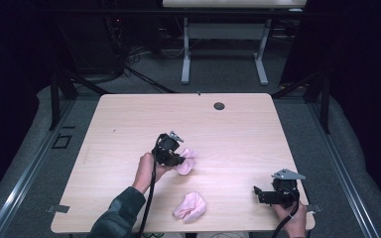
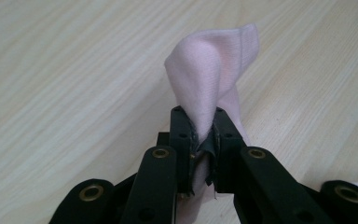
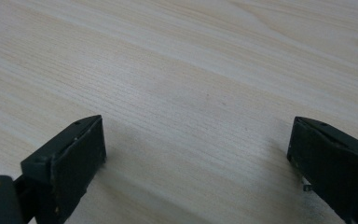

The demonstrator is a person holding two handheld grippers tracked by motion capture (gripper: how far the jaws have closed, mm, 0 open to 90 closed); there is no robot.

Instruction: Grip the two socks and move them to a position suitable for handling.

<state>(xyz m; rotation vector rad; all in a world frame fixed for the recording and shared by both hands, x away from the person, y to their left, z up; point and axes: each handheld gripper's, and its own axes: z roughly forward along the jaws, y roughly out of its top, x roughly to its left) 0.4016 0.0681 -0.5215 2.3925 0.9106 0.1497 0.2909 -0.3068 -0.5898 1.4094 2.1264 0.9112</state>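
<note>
Pink cloth [image 2: 209, 74] sits pinched between the jaws of the left gripper [image 2: 204, 140], which are clamped tight on a fold of it. From the pads the fabric stands up past the jaw tips in a rounded, doubled-over peak, and a little of it hangs down behind them. In the high view this held cloth [image 1: 186, 160] juts out just right of the left gripper [image 1: 171, 154], low over the table [image 1: 129, 124]. A second pink cloth [image 1: 190, 207] lies crumpled nearer the person, apart from both grippers. The right gripper [image 3: 196, 154] rests with its jaws wide apart, bare wood between them.
</note>
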